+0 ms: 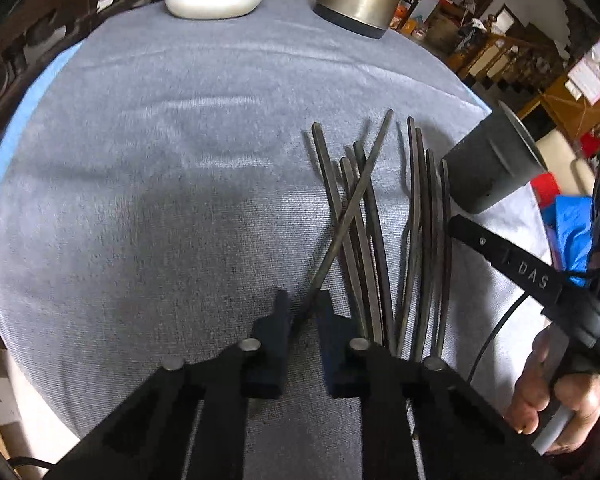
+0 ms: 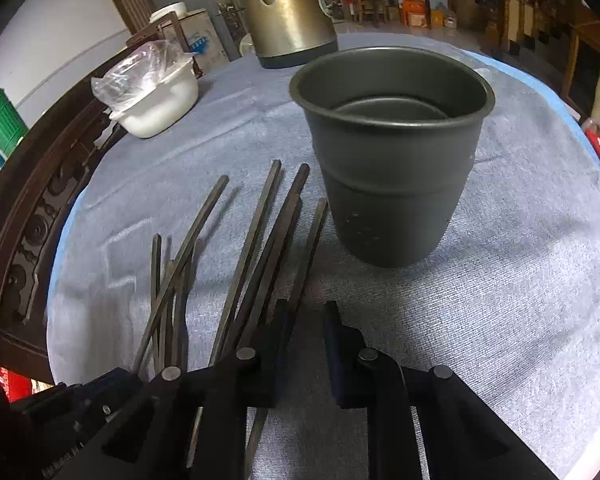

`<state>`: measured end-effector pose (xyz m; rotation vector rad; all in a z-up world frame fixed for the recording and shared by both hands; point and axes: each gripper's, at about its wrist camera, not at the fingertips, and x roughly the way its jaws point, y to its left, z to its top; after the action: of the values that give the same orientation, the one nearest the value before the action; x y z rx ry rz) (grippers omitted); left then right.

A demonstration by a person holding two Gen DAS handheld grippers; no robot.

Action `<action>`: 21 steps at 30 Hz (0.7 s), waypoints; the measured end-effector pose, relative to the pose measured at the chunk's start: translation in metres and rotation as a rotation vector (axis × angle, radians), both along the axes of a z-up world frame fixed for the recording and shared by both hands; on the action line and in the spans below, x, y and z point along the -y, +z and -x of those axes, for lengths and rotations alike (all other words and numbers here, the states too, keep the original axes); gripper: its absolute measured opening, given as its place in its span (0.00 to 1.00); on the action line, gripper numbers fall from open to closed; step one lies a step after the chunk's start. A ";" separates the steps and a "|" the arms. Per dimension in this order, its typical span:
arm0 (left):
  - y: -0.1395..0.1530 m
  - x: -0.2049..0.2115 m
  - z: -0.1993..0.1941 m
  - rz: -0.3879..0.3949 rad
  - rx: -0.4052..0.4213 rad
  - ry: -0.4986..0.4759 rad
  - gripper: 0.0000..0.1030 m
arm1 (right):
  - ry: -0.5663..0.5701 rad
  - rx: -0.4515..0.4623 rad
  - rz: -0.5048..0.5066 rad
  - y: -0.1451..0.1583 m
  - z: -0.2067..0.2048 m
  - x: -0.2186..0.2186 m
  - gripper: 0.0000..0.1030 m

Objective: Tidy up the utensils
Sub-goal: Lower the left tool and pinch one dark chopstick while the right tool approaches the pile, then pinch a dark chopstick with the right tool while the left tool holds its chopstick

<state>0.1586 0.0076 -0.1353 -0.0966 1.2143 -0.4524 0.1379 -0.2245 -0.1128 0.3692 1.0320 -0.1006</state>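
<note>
Several dark chopsticks (image 1: pixel 420 220) lie fanned out on the grey cloth (image 1: pixel 160 160). One chopstick (image 1: pixel 352 200) crosses the others at a slant and runs down between the fingers of my left gripper (image 1: pixel 302 308), which is shut on its near end. A dark grey cup (image 2: pixel 388 168) stands upright and empty just right of the pile. My right gripper (image 2: pixel 307 312) stands narrow before the cup, shut on the rightmost chopstick (image 2: pixel 310 244), which runs in along its left finger and is hidden beneath it. In the left wrist view a hand (image 1: pixel 552 392) holds that gripper.
A brass-coloured kettle (image 2: pixel 288 12) and a white bowl (image 2: pixel 156 100) lined with a plastic bag stand at the table's far side. A carved dark wooden rail (image 2: pixel 32 232) borders the table on the left. Bare cloth spreads left of the chopsticks.
</note>
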 end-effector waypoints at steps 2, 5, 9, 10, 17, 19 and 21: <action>0.000 -0.003 0.001 0.010 0.003 0.003 0.10 | 0.011 -0.003 0.001 0.000 -0.001 -0.002 0.13; -0.002 -0.009 0.003 0.034 -0.005 0.009 0.07 | 0.026 -0.014 -0.004 0.000 0.000 -0.004 0.11; -0.005 -0.020 0.012 0.043 -0.020 0.034 0.05 | 0.035 -0.034 -0.025 -0.003 0.004 0.001 0.11; -0.007 -0.024 0.016 0.040 -0.020 0.046 0.05 | 0.037 -0.046 -0.044 -0.005 0.006 0.004 0.11; -0.011 -0.047 0.044 0.059 -0.045 0.079 0.05 | 0.016 -0.007 -0.203 -0.005 0.018 0.020 0.12; -0.010 -0.048 0.045 0.051 -0.056 0.067 0.06 | 0.011 0.006 -0.193 -0.001 0.015 0.019 0.12; -0.008 -0.045 0.041 0.046 -0.045 0.056 0.09 | 0.007 -0.005 -0.130 0.002 0.009 0.013 0.13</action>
<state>0.1174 0.0525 -0.1430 -0.1800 1.2429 -0.4313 0.1289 -0.2373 -0.1112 0.4831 1.0476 -0.0282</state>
